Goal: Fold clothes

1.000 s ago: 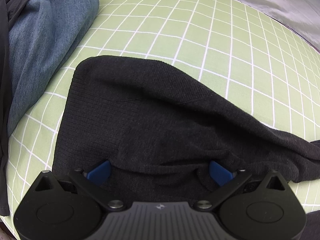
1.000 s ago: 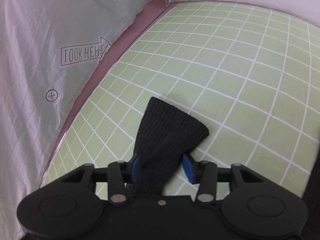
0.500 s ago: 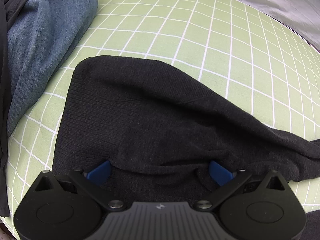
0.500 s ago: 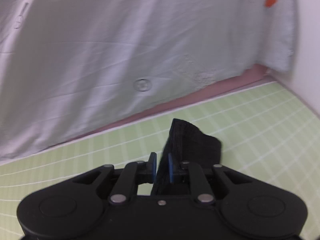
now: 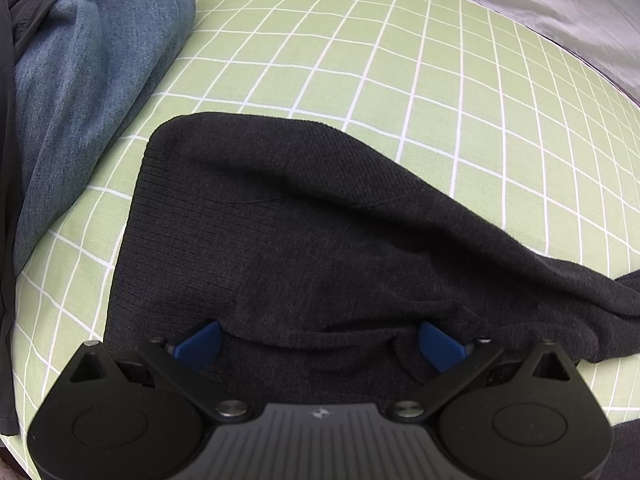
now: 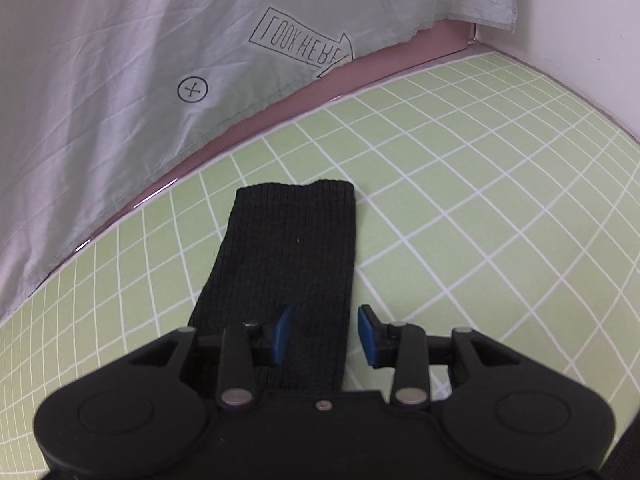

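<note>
Now my right gripper [image 6: 323, 334] has let go: its blue pads, pinched on the ribbed sleeve end half a second ago, stand apart, and the sleeve of the black knitted sweater [image 6: 288, 272] lies flat on the green checked bed sheet [image 6: 480, 208] below the grey printed cloth [image 6: 120, 60]. My left gripper [image 5: 320, 340] has not moved, spread wide and empty over the sweater body [image 5: 304, 232], beside a blue denim garment [image 5: 92, 80].
</note>
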Motion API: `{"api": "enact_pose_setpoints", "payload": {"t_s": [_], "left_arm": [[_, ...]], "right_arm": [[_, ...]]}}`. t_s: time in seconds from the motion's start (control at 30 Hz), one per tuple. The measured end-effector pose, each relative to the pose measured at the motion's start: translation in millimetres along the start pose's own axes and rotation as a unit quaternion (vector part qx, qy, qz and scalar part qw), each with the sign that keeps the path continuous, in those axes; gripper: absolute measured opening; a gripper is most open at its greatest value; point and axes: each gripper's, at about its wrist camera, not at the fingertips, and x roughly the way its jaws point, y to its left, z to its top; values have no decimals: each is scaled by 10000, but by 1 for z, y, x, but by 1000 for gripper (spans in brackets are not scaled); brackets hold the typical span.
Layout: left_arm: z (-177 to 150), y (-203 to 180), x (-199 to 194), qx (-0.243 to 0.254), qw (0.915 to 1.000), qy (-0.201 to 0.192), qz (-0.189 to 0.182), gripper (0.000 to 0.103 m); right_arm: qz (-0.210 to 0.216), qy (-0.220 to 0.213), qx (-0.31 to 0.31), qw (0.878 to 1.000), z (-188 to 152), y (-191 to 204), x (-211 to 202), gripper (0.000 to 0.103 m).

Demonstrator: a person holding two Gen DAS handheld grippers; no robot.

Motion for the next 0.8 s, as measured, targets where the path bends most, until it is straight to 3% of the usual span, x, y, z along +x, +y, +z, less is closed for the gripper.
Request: {"api": "enact_pose_setpoints", "payload": {"t_s": [0.1,0.17,0.37,0.63,0.8], "left_arm": [[0,1,-1,-4,10000,20,2,103],[0,2,-2,-7,10000,22,3,103],[-1,4,-6,-18,10000,2,8,103],[5,6,-10,54,9999,129,21,103],[10,7,-12,261,9994,228,-11,103]], "right_arm": [[-9,65,-138,9999,-6,4,3,25],[-24,78,-300,9995,-7,7,2,7],[-112,-338,-369,9987,-10,0,-29,4],[-868,-776,-252,9929,-47,-46,-118,4],[-1142,-838,-338,9893,-38,-46,-138,2]]}}
